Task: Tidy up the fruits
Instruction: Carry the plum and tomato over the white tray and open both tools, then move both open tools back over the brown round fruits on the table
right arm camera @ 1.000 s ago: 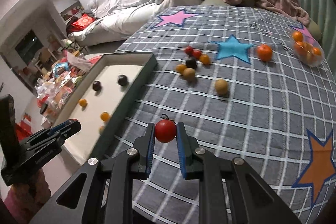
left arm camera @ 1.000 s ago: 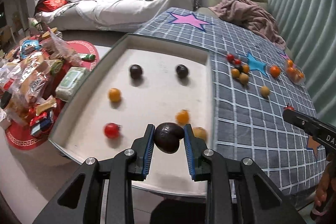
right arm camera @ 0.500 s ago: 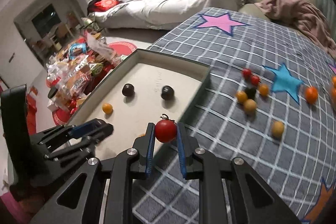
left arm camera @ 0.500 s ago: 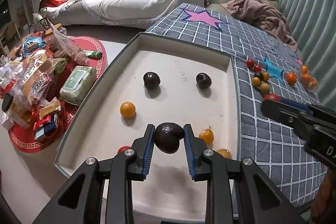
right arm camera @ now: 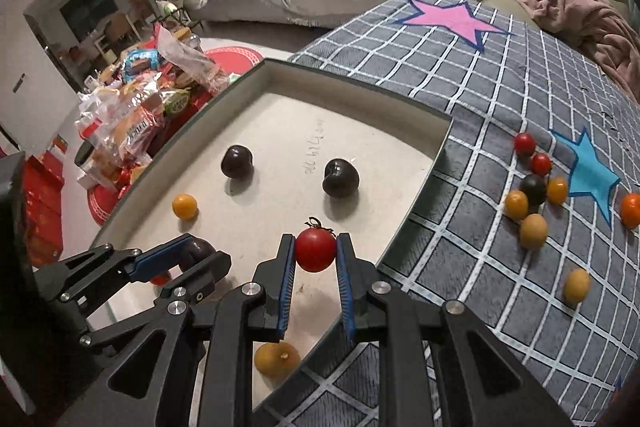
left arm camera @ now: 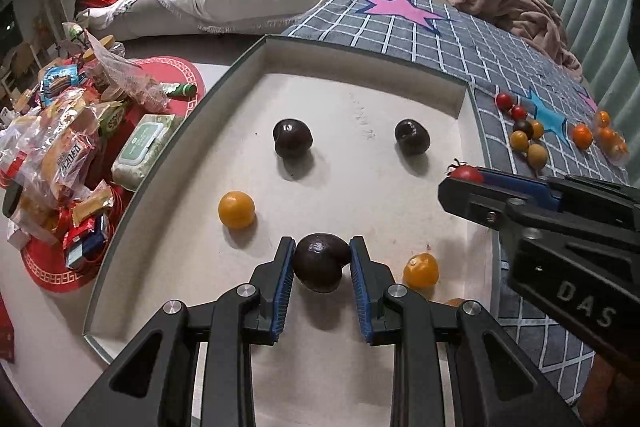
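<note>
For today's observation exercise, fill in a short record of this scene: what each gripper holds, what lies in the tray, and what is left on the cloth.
left gripper: shut on a dark plum, over the tray
right gripper: shut on a red tomato, over the tray
tray: two dark plums and several orange fruits
checked cloth: cluster of small red, orange and dark fruits

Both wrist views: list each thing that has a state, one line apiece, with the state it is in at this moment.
left gripper: shut on the dark fruit, above the tray.
right gripper: shut on the red tomato, above the tray.
tray: open-topped, holding two dark fruits and several orange ones.
loose fruits: lying on the checked cloth, outside the tray.
pink blanket: crumpled.
</note>
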`<state>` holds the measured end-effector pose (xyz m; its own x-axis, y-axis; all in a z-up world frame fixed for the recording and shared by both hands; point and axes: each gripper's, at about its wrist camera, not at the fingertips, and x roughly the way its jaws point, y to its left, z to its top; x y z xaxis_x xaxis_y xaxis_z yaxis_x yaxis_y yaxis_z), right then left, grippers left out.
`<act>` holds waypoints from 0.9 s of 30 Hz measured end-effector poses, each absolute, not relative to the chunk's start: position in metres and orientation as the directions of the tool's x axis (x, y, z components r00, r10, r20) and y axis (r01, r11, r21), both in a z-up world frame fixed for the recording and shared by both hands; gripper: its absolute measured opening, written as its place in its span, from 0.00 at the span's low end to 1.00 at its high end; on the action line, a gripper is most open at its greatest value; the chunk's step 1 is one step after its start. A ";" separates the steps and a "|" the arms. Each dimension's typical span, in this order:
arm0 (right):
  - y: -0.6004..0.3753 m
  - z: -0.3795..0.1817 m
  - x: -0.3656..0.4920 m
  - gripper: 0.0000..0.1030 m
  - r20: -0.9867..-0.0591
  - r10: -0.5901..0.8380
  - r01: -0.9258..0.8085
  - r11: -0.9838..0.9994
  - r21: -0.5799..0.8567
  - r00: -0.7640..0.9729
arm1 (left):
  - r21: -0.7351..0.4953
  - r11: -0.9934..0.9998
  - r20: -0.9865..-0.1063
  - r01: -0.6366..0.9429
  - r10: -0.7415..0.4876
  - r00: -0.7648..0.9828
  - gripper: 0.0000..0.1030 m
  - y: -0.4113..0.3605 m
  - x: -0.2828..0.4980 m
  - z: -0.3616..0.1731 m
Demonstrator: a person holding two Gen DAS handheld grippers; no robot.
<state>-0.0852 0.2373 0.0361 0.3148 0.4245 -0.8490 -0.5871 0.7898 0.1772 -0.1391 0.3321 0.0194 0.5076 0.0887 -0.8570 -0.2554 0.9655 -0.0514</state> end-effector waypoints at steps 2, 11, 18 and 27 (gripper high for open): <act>0.240 0.030 -0.085 0.21 -0.857 0.415 -0.594 0.786 0.170 0.304 | -0.051 0.966 -0.861 -0.255 0.087 0.502 0.28 0.332 -0.139 0.017; 0.245 0.028 -0.090 0.35 -0.862 0.419 -0.618 0.768 0.168 0.287 | -0.027 0.970 -0.862 -0.243 0.101 0.496 0.29 0.325 -0.142 0.014; 0.234 0.052 -0.101 0.81 -0.828 0.434 -0.609 0.780 0.147 0.356 | -0.045 0.966 -0.850 -0.256 0.098 0.518 0.75 0.325 -0.149 0.019; 0.153 0.051 -0.111 1.00 -0.825 0.352 -0.464 0.877 0.126 0.442 | -0.089 0.964 -0.842 -0.249 0.061 0.537 0.76 0.317 -0.160 0.027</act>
<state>-0.1110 0.1528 0.0511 0.4421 0.3522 -0.8250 -0.4640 0.8769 0.1257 -0.1601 0.3171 0.0267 0.5366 0.0606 -0.8417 -0.2489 0.9644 -0.0893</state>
